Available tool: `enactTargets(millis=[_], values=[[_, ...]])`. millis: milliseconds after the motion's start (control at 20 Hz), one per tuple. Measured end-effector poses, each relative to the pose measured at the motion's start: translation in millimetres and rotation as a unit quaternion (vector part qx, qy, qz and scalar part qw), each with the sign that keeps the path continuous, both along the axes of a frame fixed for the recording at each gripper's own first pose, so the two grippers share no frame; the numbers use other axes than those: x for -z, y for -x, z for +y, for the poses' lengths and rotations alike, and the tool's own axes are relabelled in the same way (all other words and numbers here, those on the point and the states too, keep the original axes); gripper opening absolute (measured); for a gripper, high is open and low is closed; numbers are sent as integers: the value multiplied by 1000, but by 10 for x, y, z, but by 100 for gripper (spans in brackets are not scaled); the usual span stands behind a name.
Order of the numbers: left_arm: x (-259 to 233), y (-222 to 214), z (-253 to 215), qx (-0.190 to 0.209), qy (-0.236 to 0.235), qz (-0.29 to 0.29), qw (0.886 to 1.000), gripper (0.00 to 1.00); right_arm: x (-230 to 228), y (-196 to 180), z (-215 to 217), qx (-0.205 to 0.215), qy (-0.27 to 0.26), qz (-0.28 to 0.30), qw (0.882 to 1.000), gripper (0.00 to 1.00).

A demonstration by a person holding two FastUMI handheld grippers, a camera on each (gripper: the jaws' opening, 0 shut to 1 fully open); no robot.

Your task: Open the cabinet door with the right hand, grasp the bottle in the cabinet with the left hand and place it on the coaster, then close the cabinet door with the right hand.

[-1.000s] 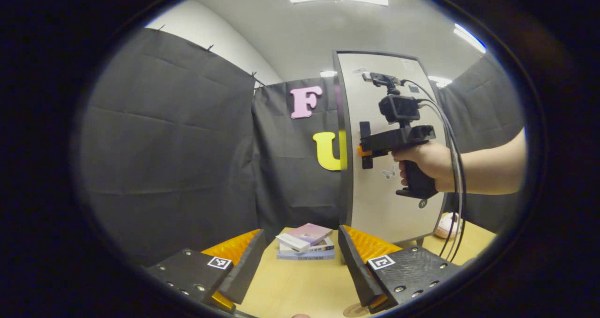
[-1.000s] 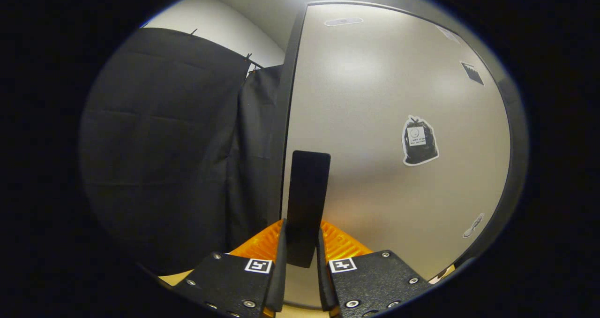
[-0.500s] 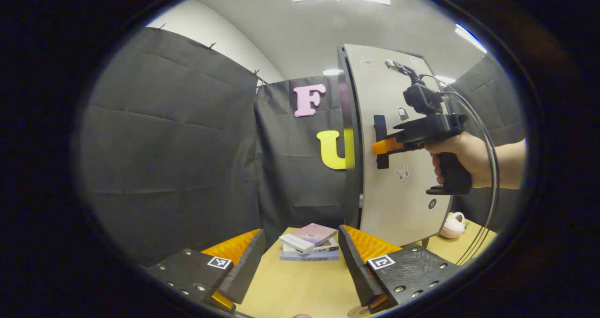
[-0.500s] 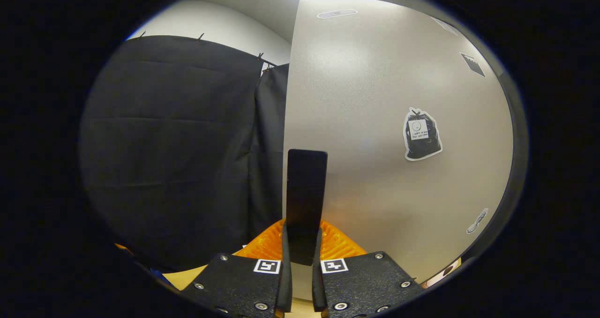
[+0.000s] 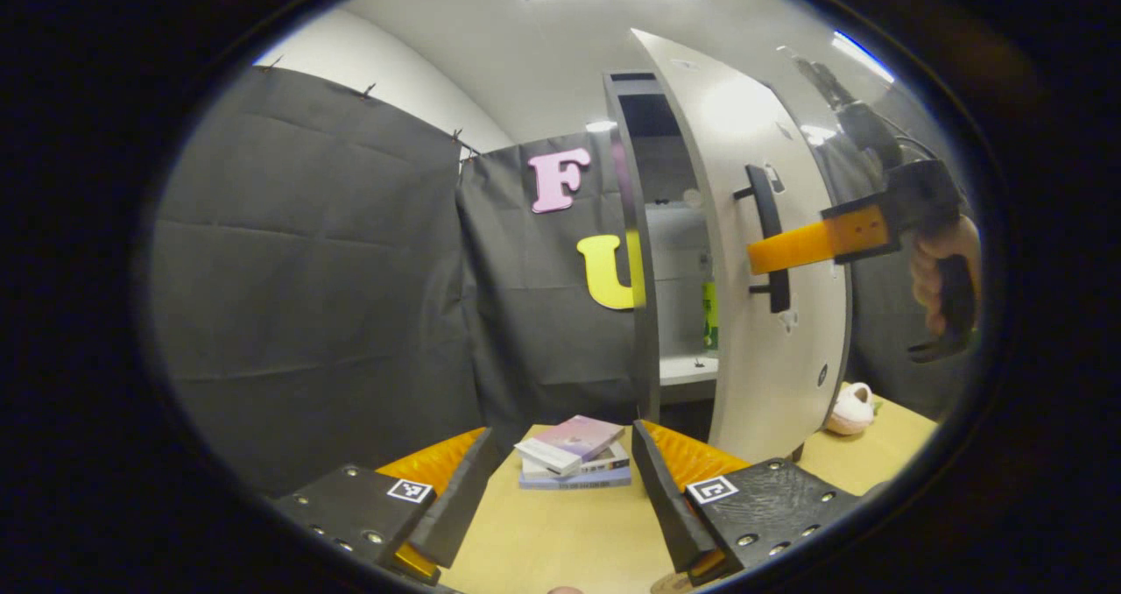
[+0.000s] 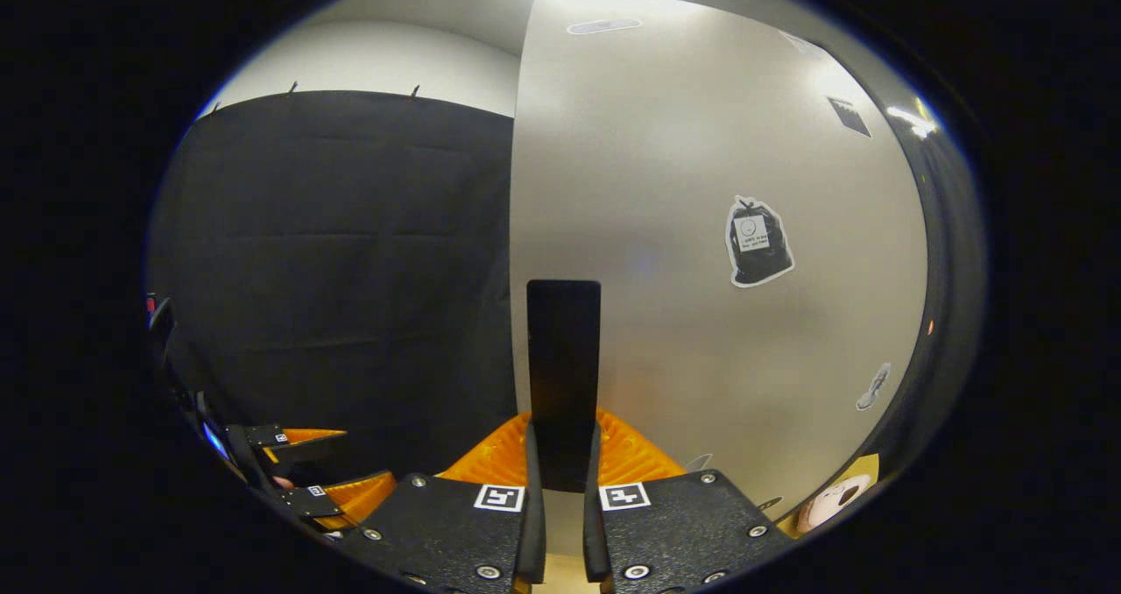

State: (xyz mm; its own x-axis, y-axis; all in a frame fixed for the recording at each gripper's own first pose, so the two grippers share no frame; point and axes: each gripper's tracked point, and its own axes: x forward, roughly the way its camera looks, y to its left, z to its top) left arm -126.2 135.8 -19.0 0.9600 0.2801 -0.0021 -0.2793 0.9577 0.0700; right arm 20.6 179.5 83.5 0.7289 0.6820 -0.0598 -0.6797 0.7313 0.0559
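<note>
Evidently clamped on the one black handle (image 6: 563, 375) — right tool (image 6: 561, 498) narrow, to swing the cabinet door (image 6: 701, 252) out. Left tool (image 5: 560, 489) wide and empty over the bench (image 5: 560, 533), ready to reach. One green bottle (image 5: 710, 315) inside at two o'clock; three stacked books (image 5: 574, 454) ahead.

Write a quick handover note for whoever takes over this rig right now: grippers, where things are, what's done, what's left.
Right gripper: shut on the door handle, cabinet door partly open.
Left gripper: open, empty, low over the table, facing the cabinet.
Bottle: a green sliver on the shelf inside.
Coaster: at the table's near edge.
Done: door opening begun.
Left: widen the door, grasp the bottle, set it on the coaster, close the door.
</note>
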Motion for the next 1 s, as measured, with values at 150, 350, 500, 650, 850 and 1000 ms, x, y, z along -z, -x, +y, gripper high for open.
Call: enactTargets(millis=[150, 350, 500, 650, 850, 1000], values=[[-100, -50, -259, 6, 12, 3, 1000, 89, -1, 47, -123, -16, -3, 9, 1000, 17], [-258, -77, -666, 19, -14, 2, 1000, 89, 18, 163, -394, -18, -11, 7, 1000, 16], [-373, -138, -954, 27, -21, 2, 999, 89, 34, 219, -581, -3, -10, 7, 1000, 17], [-414, -261, -1199, 34, -10, -3, 999, 89, 28, 325, -792, 30, -5, -4, 1000, 18], [-442, -536, -1461, 38, 5, -9, 999, 89, 37, 274, -978, 99, -6, -12, 995, 20], [-471, -842, -1631, 38, -2, -9, 999, 89, 31, 271, -1075, 146, 6, -21, 989, 20]])
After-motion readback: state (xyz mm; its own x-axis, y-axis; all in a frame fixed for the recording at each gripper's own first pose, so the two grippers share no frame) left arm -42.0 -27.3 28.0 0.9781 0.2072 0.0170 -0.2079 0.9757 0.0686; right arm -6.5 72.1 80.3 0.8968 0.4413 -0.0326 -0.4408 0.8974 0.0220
